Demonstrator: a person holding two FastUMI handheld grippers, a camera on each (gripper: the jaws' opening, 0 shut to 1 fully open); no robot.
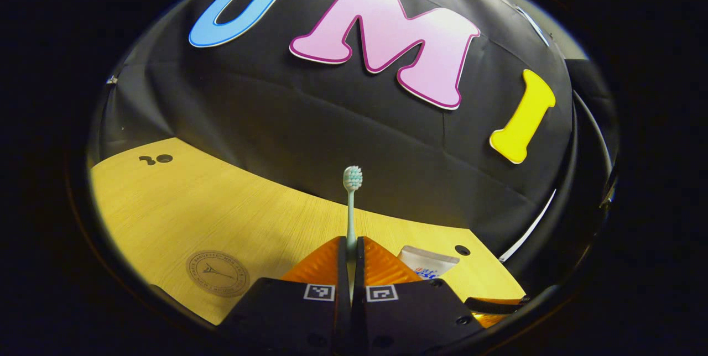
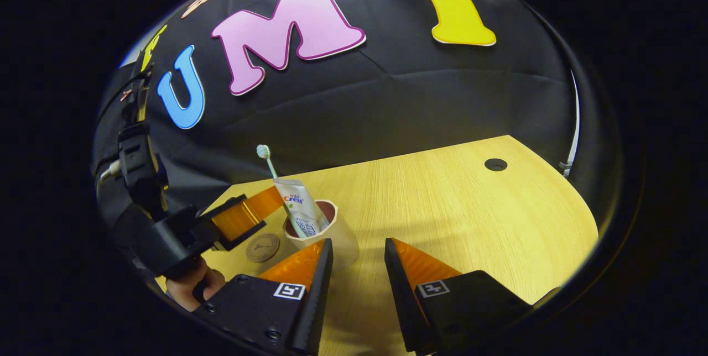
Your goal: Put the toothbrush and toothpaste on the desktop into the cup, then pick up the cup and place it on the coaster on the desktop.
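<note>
Pale wood tabletop [image 2: 442, 201] against the black cloth wall. Your left gripper [image 1: 350, 256] points forward, jaws closed on the toothbrush [image 1: 352, 190], upright over the cup [image 2: 332, 234]. The toothpaste [image 2: 301, 209] leans inside; the cup hides its lower end. Your right gripper [image 2: 358, 259] hovers beside the cup, jaws parted, empty. The coaster [image 2: 262, 247] lies beside the cup, near the tabletop's left edge.

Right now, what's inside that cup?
The cup holds a toothpaste tube and a toothbrush, head up, which the left hand-held gripper grips. The tube and cup wall hide their lower ends.
</note>
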